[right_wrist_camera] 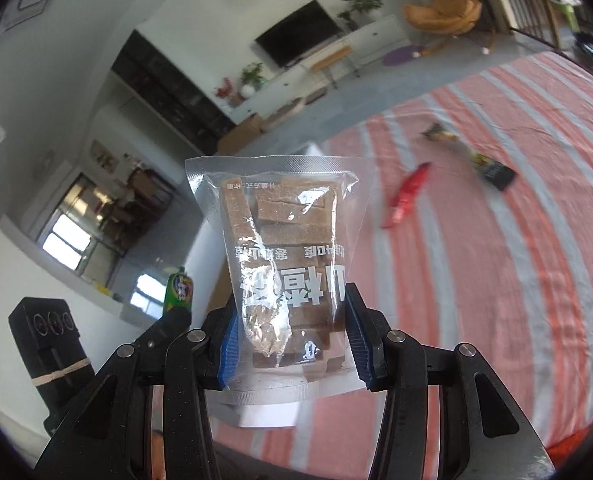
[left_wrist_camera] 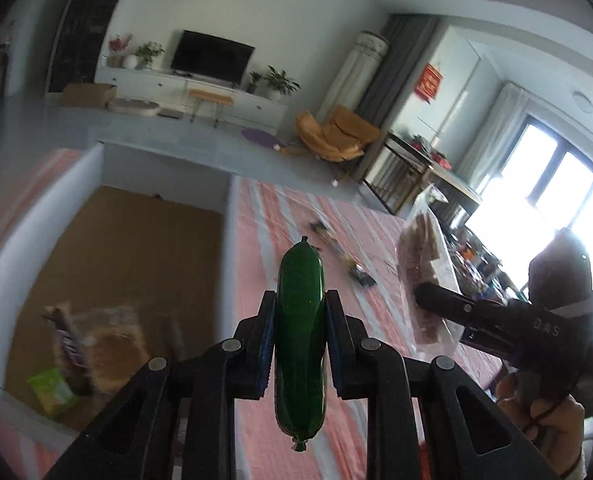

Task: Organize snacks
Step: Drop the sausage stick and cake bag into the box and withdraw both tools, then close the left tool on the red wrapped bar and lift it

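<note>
My left gripper (left_wrist_camera: 300, 312) is shut on a green sausage-shaped snack (left_wrist_camera: 299, 332) and holds it above the striped cloth, just right of the white box (left_wrist_camera: 228, 240). The box has a brown floor and holds several snack packs (left_wrist_camera: 76, 356). My right gripper (right_wrist_camera: 292, 320) is shut on a clear bag of brown bars (right_wrist_camera: 284, 256) and holds it up in the air. That bag (left_wrist_camera: 424, 264) and the right gripper also show at the right of the left wrist view. The green snack's tip (right_wrist_camera: 179, 289) peeks into the right wrist view.
A red snack pack (right_wrist_camera: 406, 194) and a dark long snack pack (right_wrist_camera: 476, 160) lie on the pink-and-white striped cloth (right_wrist_camera: 516, 280). Dark packs (left_wrist_camera: 344, 256) also lie on the cloth in the left wrist view. A living room lies beyond.
</note>
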Demonstrator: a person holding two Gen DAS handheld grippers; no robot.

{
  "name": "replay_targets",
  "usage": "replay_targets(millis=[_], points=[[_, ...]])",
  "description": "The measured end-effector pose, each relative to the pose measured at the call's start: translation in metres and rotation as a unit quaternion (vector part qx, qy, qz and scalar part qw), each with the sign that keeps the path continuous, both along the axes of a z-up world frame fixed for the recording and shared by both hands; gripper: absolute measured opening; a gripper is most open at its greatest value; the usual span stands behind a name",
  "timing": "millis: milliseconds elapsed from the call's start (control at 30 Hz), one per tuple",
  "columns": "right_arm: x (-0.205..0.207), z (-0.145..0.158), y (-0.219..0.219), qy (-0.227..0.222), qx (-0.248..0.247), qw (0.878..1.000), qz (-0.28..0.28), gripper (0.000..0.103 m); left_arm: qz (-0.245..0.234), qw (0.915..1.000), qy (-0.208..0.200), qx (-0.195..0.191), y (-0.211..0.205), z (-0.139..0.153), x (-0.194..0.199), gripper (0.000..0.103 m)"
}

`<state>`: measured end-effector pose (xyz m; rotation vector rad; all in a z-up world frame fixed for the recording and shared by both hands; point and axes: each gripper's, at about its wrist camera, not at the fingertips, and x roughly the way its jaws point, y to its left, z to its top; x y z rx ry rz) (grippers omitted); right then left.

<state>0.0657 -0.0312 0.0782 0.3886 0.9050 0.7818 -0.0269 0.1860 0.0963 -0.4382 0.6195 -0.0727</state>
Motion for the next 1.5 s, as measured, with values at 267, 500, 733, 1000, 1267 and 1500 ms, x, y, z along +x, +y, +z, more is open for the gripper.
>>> replay_targets(millis=[267,500,733,1000,1267,1500], points=[[-0.019,-0.019,0.146,-0.013,-0.028,0.992,0.126,0.049,0.181,0.9753,0.07,0.106,0.109,-0.035,-0.017,0.023],[-0.021,-0.06,0.164,-0.048,-0.106,0.985,0.124,0.065,0.212,0.9543,0.153,0.146,0.119,-0.106,0.002,0.083],[0.005,-0.078,0.072,-0.095,-0.178,0.979,-0.013,0.076,0.2,0.9638,0.112,0.136,0.096,-0.101,0.015,0.088],[0.037,-0.153,-0.075,-0.049,-0.321,0.924,-0.2,0.076,0.11,0.9835,0.053,0.133,0.031,-0.07,0.03,0.095],[0.029,-0.167,-0.154,-0.031,-0.317,0.894,-0.314,0.076,-0.027,0.989,0.04,0.14,-0.075,-0.043,0.055,0.096],[0.027,-0.164,-0.146,-0.058,-0.328,0.889,-0.314,0.076,-0.116,0.9814,0.077,0.133,-0.14,-0.04,0.092,0.096]])
